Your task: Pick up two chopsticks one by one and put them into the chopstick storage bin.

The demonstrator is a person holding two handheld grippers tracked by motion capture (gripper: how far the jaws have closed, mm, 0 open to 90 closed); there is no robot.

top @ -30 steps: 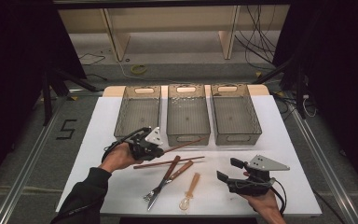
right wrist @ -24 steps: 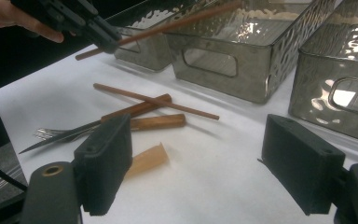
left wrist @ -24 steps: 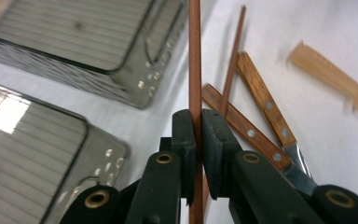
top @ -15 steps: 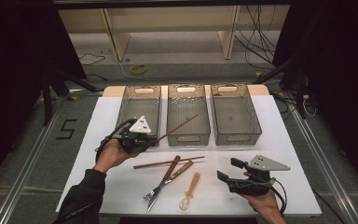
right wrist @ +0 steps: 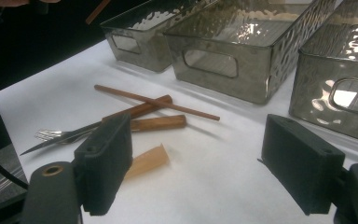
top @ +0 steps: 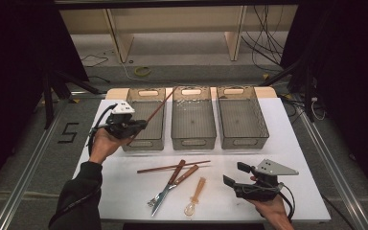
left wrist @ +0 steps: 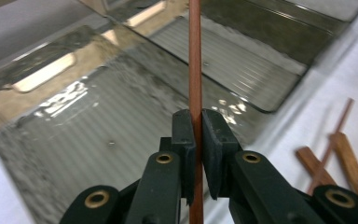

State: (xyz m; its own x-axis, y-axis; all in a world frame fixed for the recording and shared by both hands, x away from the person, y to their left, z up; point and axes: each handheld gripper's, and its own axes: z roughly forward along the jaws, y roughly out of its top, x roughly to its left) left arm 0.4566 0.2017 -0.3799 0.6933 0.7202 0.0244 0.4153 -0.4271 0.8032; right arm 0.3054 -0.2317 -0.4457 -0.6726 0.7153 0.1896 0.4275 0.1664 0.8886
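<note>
My left gripper (top: 141, 125) is shut on a reddish-brown chopstick (top: 156, 110), held in the air over the front of the left smoked-plastic bin (top: 159, 135). The stick slants up toward that bin's far right corner. In the left gripper view the chopstick (left wrist: 195, 65) runs straight up between the closed pads (left wrist: 184, 133), with the bin's ribbed floor (left wrist: 98, 140) below. My right gripper (top: 234, 174) rests at the table's front right, open and holding nothing; in the right gripper view its jaws (right wrist: 196, 163) stand wide apart.
On the white table (top: 292, 143) lie a second chopstick (top: 172, 166), a wooden-handled fork and knife (top: 170, 184) and a small amber whisk (top: 195, 194). The middle bin (top: 193, 139) and right bin (top: 263, 125) stand beside the left one.
My left gripper has risen from near the table's middle and moved left and away, carrying the chopstick over the left bin. The right gripper has stayed put.
</note>
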